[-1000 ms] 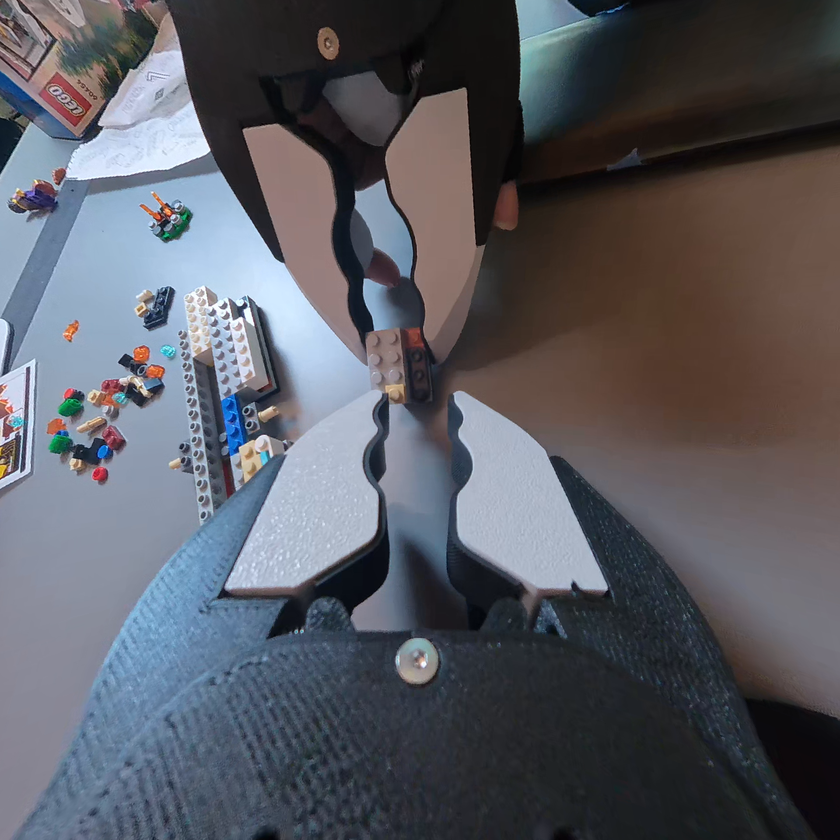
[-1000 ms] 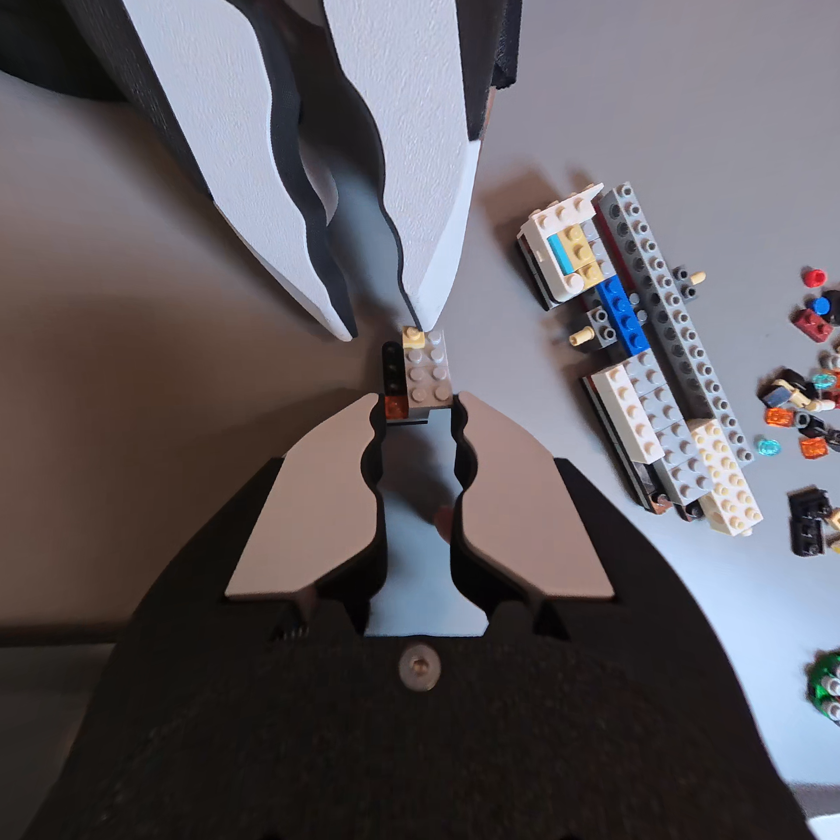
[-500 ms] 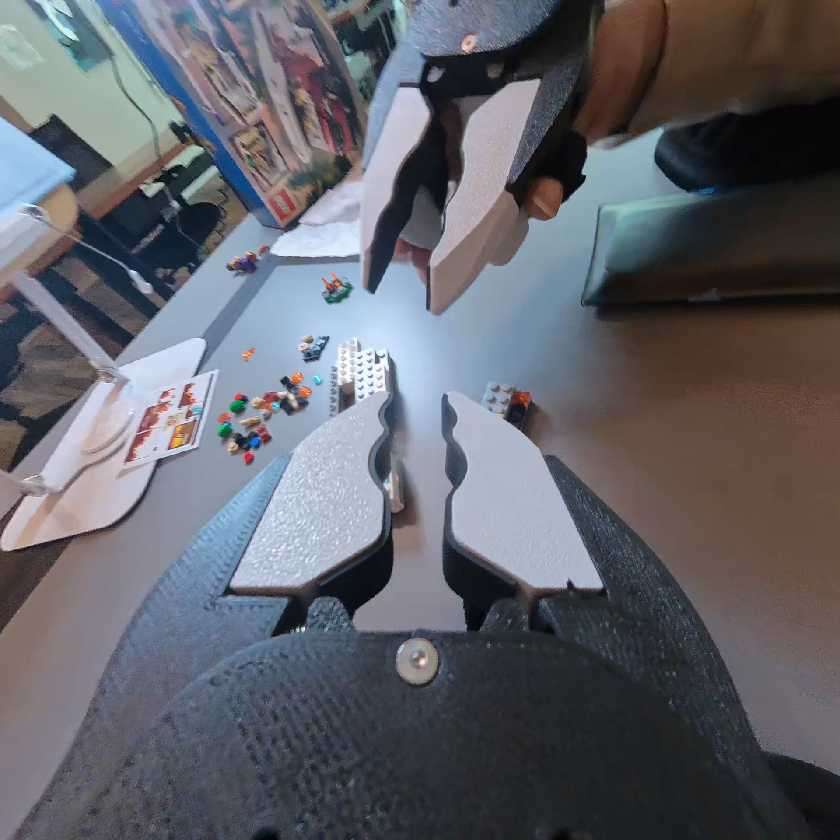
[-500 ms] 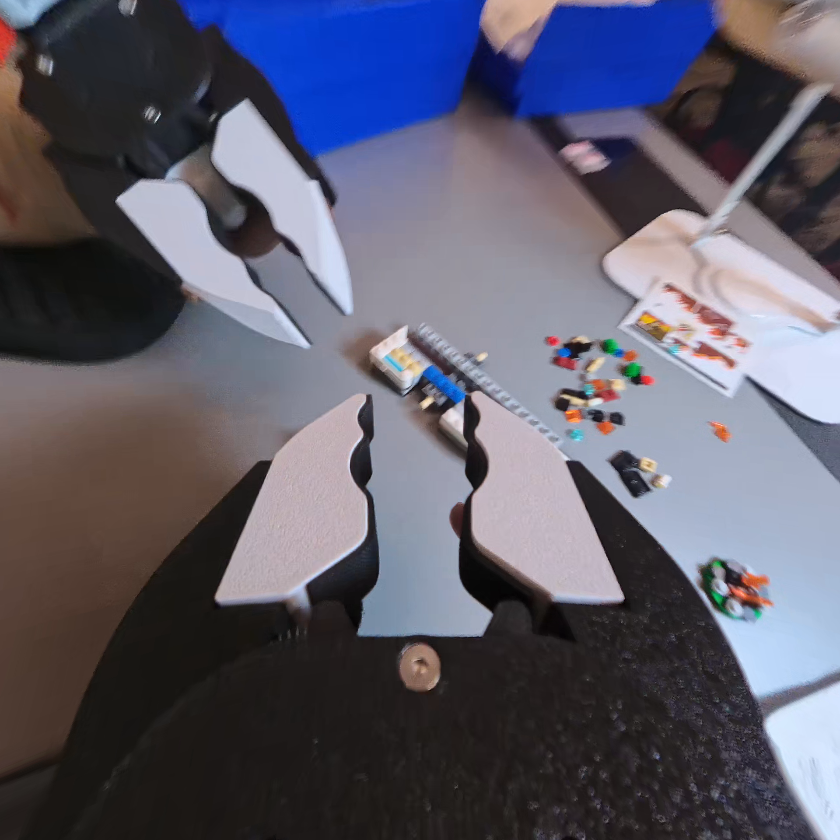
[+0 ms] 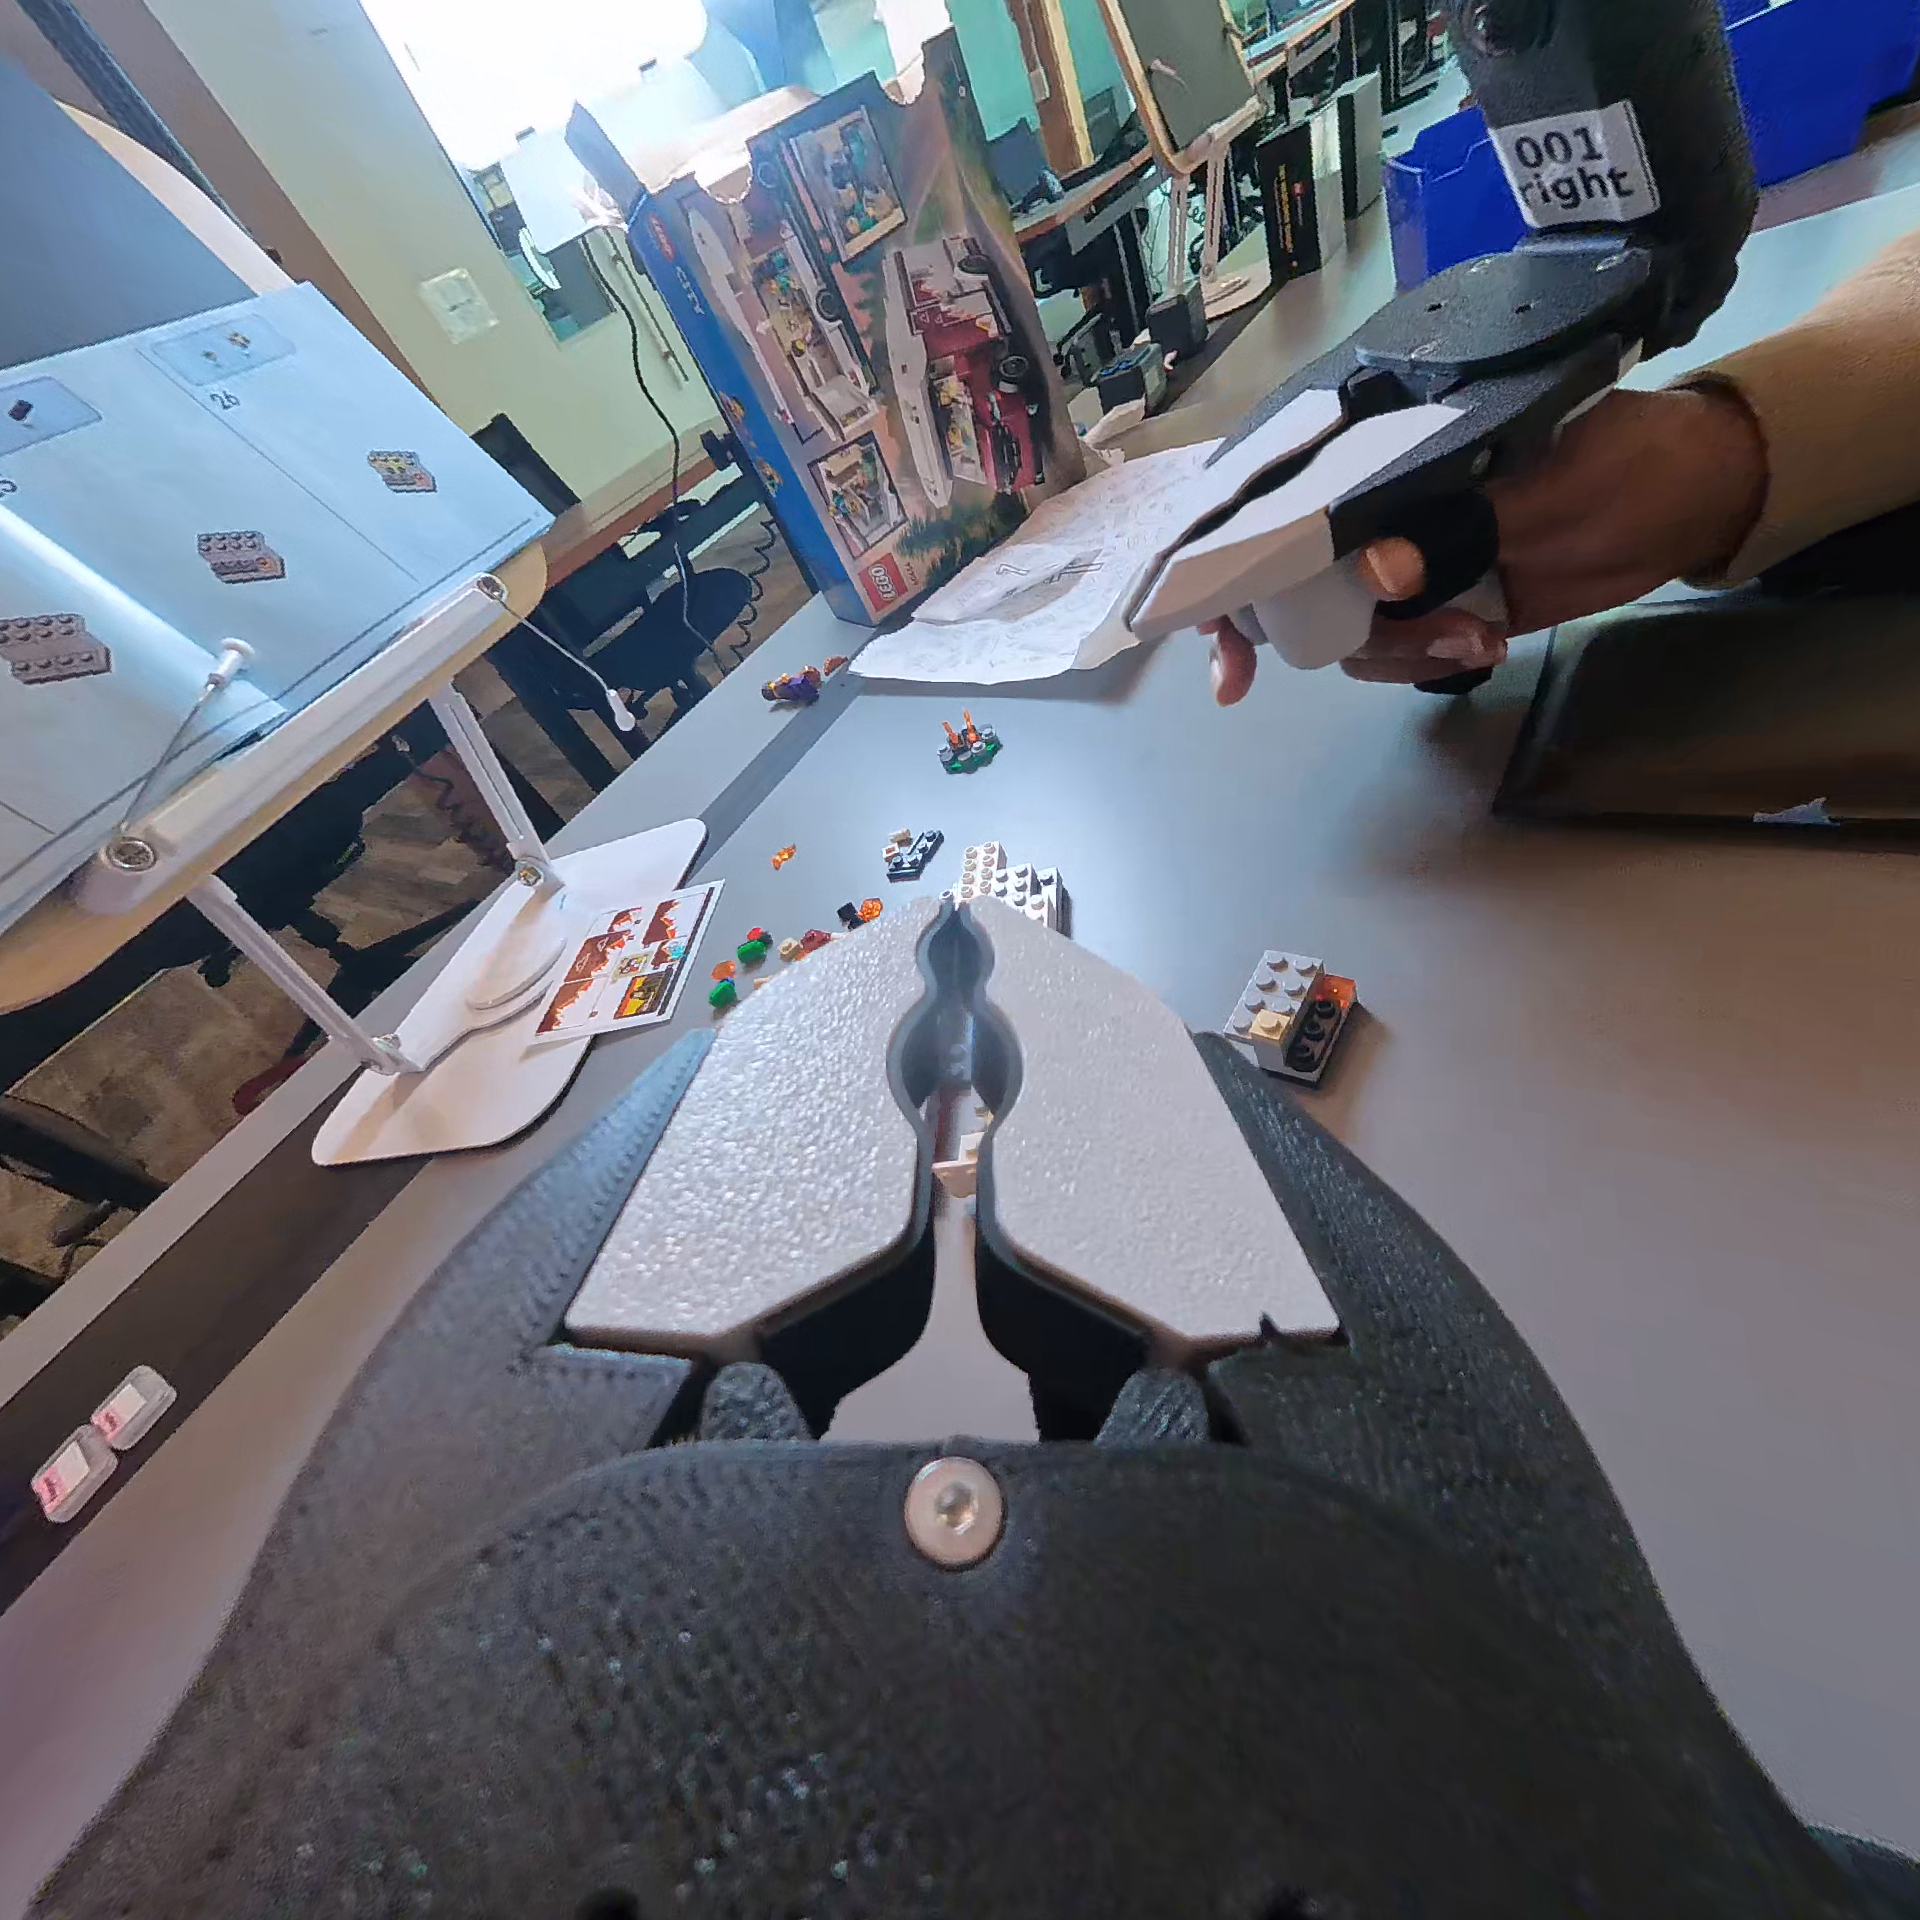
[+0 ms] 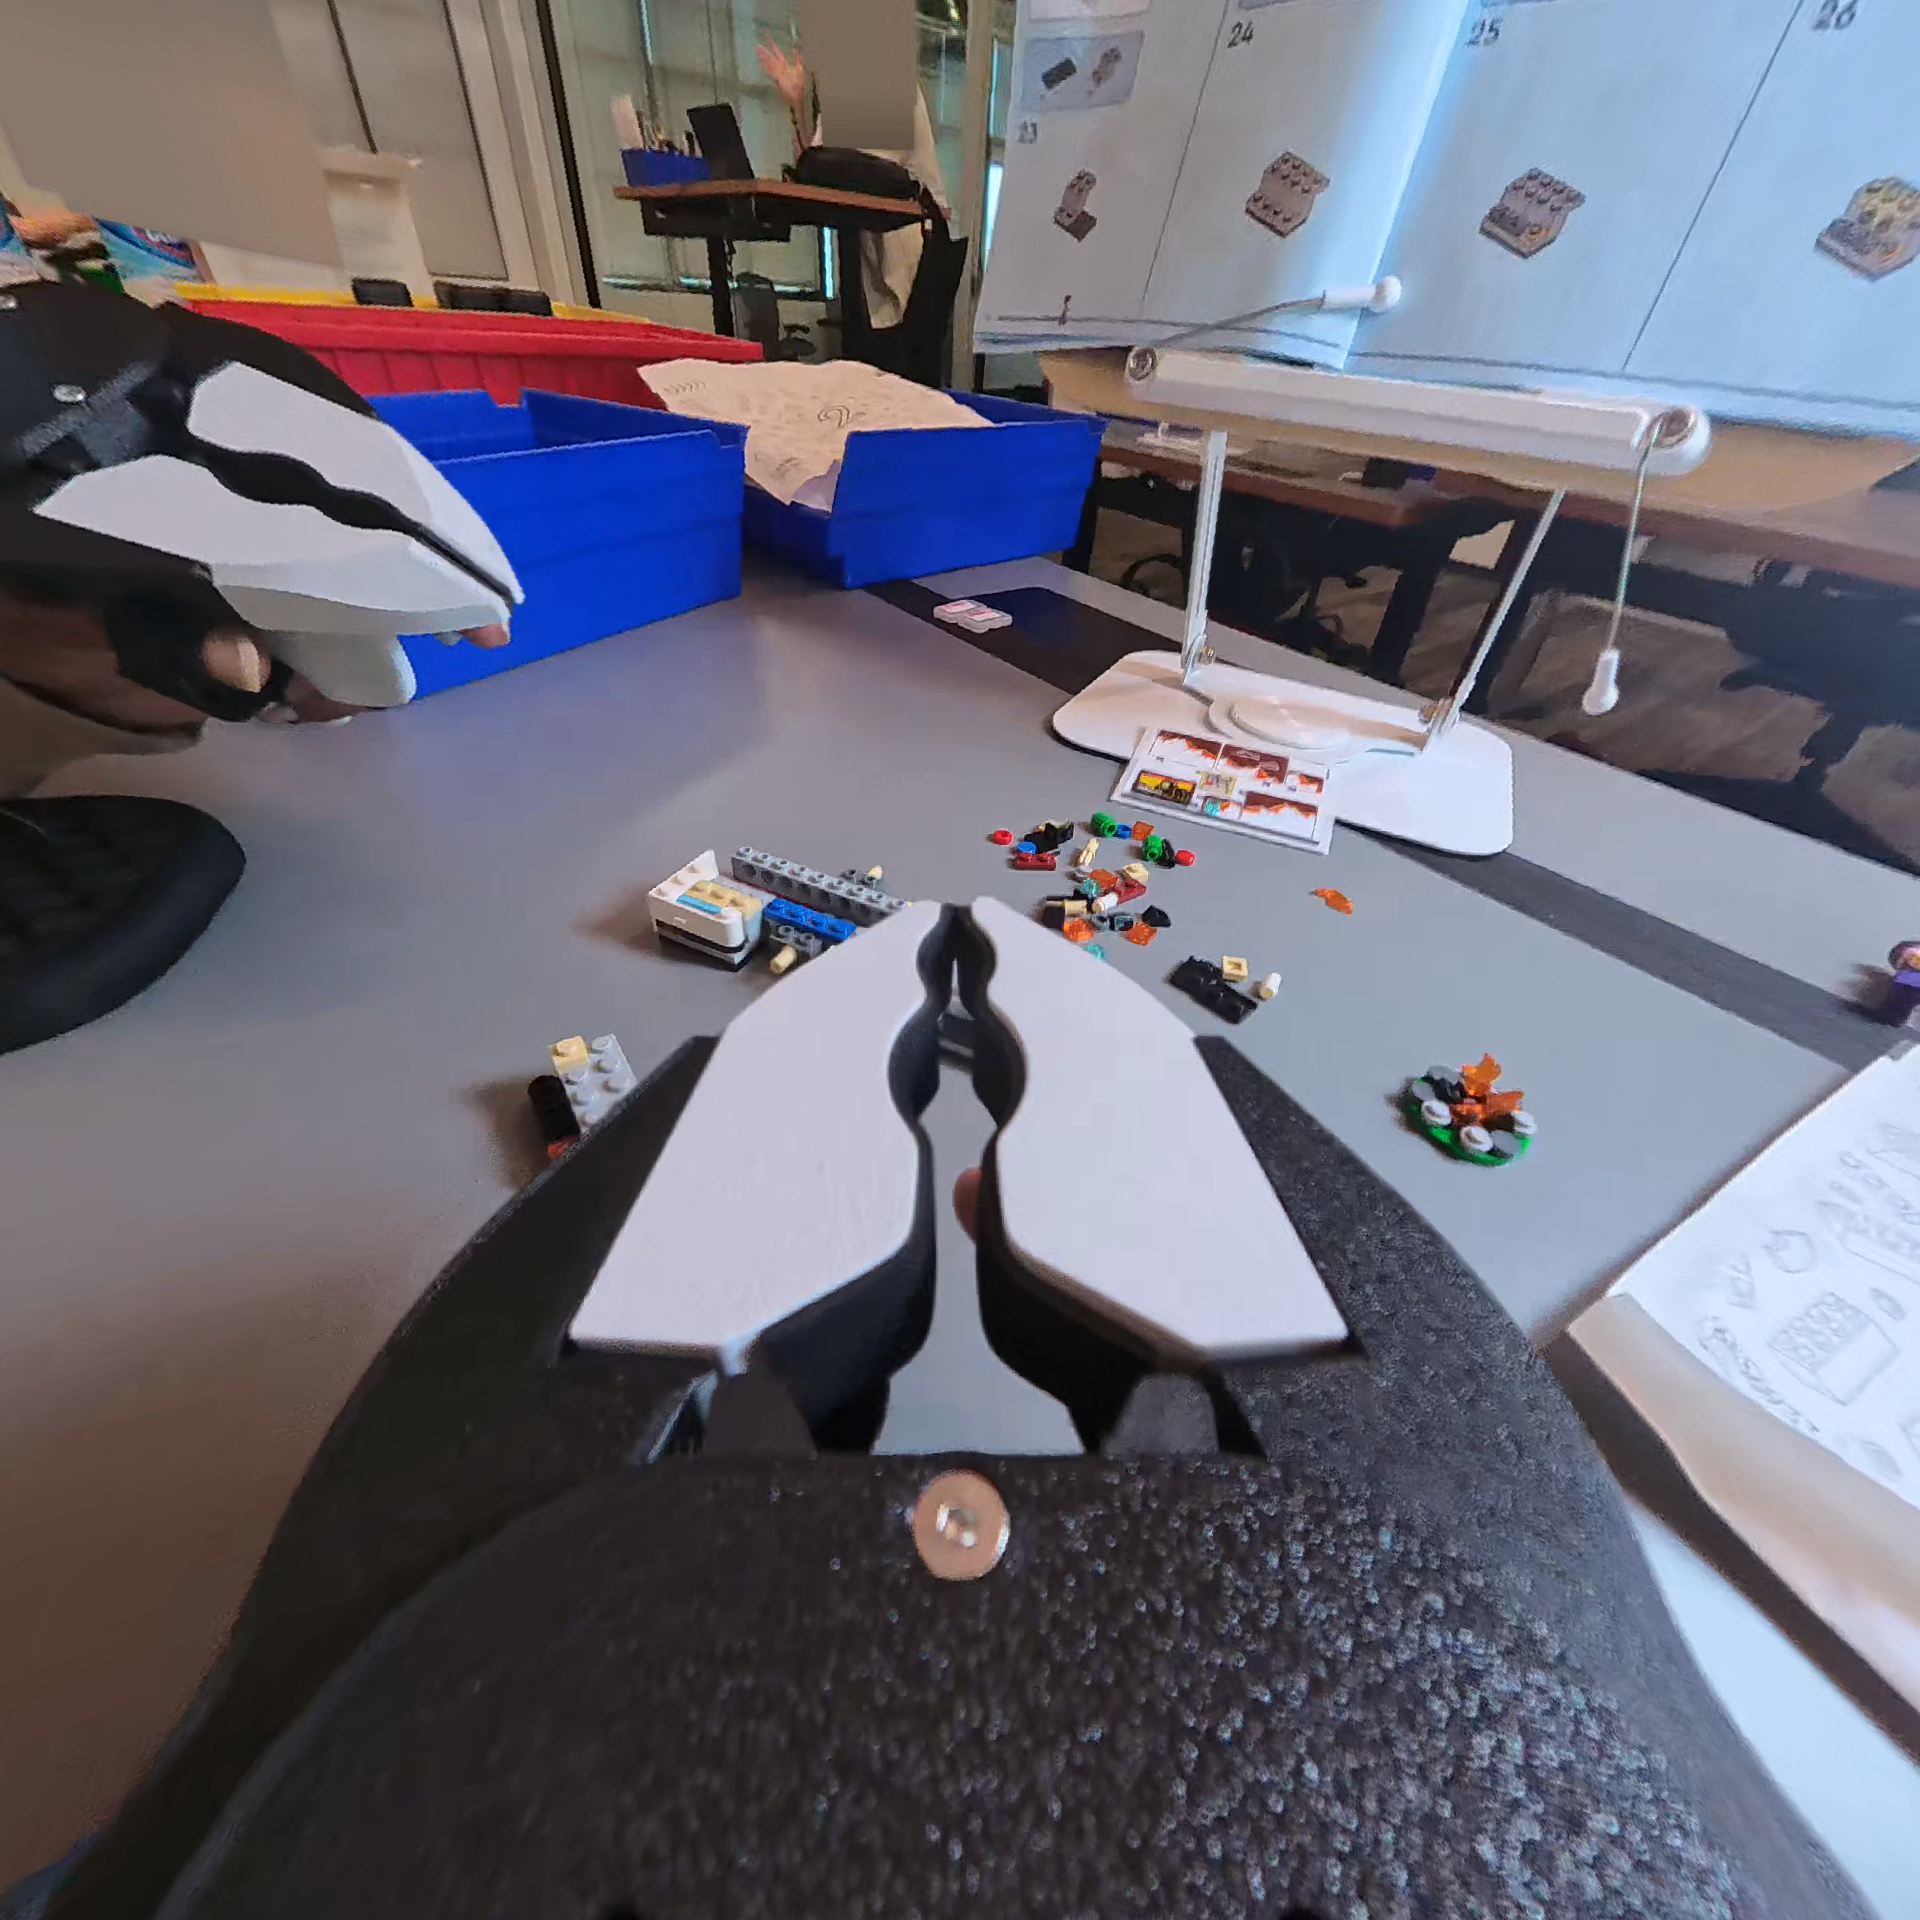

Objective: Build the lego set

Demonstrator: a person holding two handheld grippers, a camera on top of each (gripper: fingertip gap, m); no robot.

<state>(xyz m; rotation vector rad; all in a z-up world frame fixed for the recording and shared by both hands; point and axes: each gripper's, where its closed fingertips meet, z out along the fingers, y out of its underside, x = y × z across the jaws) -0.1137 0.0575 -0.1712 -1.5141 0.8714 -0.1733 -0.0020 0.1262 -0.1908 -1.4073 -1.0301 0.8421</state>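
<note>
both closed grippers [image 5: 956, 914] [image 6: 958, 912] hover near small brick block [image 5: 1291, 1013], fingers [image 5: 1081, 1039] empty.

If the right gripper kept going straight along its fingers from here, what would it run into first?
Most likely the long grey-and-white lego build lying on the table just past the shut right gripper tips, or the loose small pieces beside it. Height above the table is unclear, so it might pass over them.

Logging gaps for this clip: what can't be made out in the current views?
- Left wrist view: the left hand-held gripper covers most of the long grey build.
- Right wrist view: the right hand-held gripper hides part of the small grey block.
- Loose pieces: too small to identify.
</note>
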